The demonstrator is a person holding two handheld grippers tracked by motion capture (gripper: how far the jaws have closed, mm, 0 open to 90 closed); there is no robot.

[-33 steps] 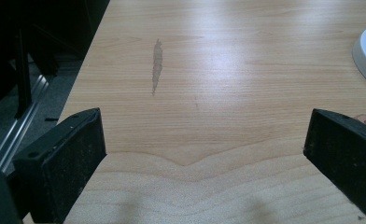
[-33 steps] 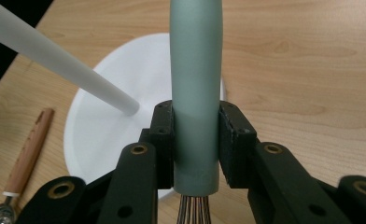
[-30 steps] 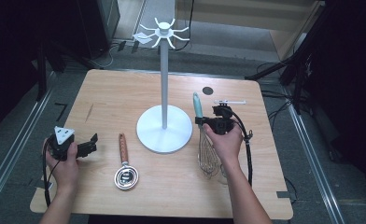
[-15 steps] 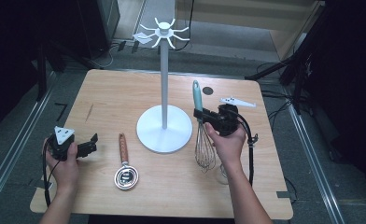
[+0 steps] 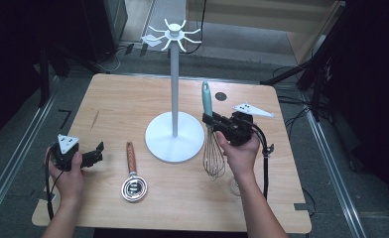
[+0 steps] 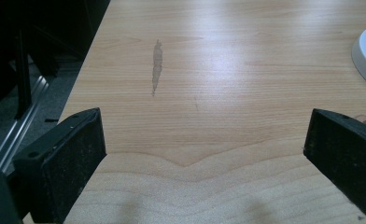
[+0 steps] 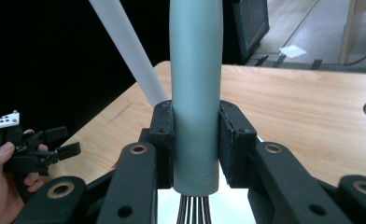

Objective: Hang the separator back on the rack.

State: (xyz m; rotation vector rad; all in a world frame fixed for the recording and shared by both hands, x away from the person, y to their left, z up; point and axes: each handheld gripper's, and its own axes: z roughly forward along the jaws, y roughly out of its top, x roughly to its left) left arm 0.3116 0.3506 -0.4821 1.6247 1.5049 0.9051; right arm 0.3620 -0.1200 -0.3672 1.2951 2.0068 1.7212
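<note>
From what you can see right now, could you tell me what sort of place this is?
Probably a lab or recording workspace, not a kitchen: a bare wooden table ringed by metal floor rails and loose cables, with a whisk and a white hook stand laid out as props.

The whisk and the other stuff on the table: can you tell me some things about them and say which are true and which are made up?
1. The right claw is shut on the whisk by its teal handle. True.
2. The whisk already hangs from the white hook stand. False: the right claw holds it beside the stand's pole, well below the hooks.
3. The left claw stands open with bare table between its jaws. True.
4. The wooden-handled strainer is in the left claw. False: it lies on the table between the left claw and the stand's base.
5. The stand's hooks carry no utensils. True.
</note>
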